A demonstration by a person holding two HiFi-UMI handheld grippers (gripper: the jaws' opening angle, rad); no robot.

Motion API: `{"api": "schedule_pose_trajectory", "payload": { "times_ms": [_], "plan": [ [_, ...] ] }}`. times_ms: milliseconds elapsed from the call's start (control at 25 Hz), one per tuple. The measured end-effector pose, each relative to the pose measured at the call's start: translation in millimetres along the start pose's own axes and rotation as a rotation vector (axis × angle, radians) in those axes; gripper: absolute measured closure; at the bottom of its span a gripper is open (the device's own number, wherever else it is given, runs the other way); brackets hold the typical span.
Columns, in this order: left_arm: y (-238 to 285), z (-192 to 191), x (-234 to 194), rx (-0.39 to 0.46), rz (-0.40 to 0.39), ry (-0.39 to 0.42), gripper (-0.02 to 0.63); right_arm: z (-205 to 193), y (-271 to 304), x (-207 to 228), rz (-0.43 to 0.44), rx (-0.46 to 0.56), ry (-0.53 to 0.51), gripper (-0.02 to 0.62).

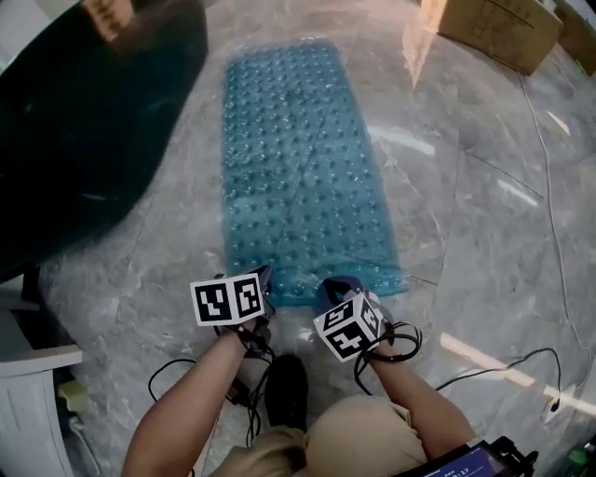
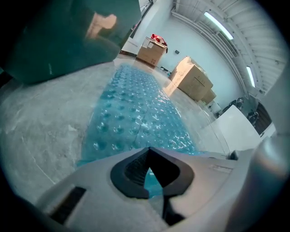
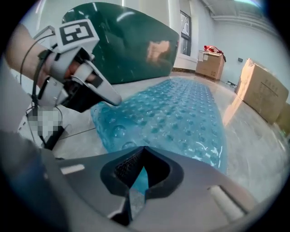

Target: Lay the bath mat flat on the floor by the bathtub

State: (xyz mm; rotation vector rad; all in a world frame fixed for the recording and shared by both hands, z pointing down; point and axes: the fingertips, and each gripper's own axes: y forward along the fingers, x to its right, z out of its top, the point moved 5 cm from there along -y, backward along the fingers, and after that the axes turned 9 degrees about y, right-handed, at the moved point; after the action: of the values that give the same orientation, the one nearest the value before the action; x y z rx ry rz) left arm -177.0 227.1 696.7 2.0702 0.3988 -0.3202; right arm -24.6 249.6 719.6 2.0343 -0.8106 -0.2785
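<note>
**Mat stretched out beside the tub, both grippers clamped on its near edge**

In the head view the dark green bathtub (image 1: 84, 121) fills the upper left. Its curved side runs near the left long edge of the blue bath mat (image 1: 303, 158), with a narrow strip of grey marble floor (image 1: 466, 233) between them. A white cabinet (image 1: 28, 391) stands at the lower left.

The mat lies up the middle of the frame, bumps upward. Its far short edge is near the top and its near short edge is at the grippers. Right of the mat the floor is open as far as the cardboard boxes (image 1: 494, 28) in the upper right corner. A thin cable (image 1: 549, 233) trails down the right side.

The left gripper (image 1: 264, 279) is clenched on the mat's near edge by its left corner. The right gripper (image 1: 333, 287) is clenched on the same edge, further right. Both point steeply down and forward, close side by side. The forearms come up from the bottom of the frame, and the marker cubes face upward.
</note>
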Motion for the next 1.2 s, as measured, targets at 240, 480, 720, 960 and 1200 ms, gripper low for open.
{"api": "schedule_pose_trajectory", "payload": {
  "times_ms": [240, 480, 720, 960, 1200],
  "plan": [
    [15, -53, -1, -0.084, 0.035, -0.025, 0.601, 9, -39, -1, 0.086, 0.062, 0.037, 0.588],
    [-6, -93, 3, -0.106, 0.020, -0.077, 0.601, -3, -18, 8, 0.008, -0.074, -0.013, 0.586],
    [-37, -95, 17, -0.070, -0.040, -0.017, 0.601, -47, -21, -12, -0.009, -0.132, -0.054, 0.588],
    [-38, -83, 32, -0.002, -0.139, -0.012, 0.600, -78, -25, -34, 0.001, -0.133, -0.046, 0.588],
    [-5, -128, 32, -0.144, -0.123, -0.118, 0.600, -88, -38, -33, -0.012, -0.033, 0.016, 0.588]
  ]
}}
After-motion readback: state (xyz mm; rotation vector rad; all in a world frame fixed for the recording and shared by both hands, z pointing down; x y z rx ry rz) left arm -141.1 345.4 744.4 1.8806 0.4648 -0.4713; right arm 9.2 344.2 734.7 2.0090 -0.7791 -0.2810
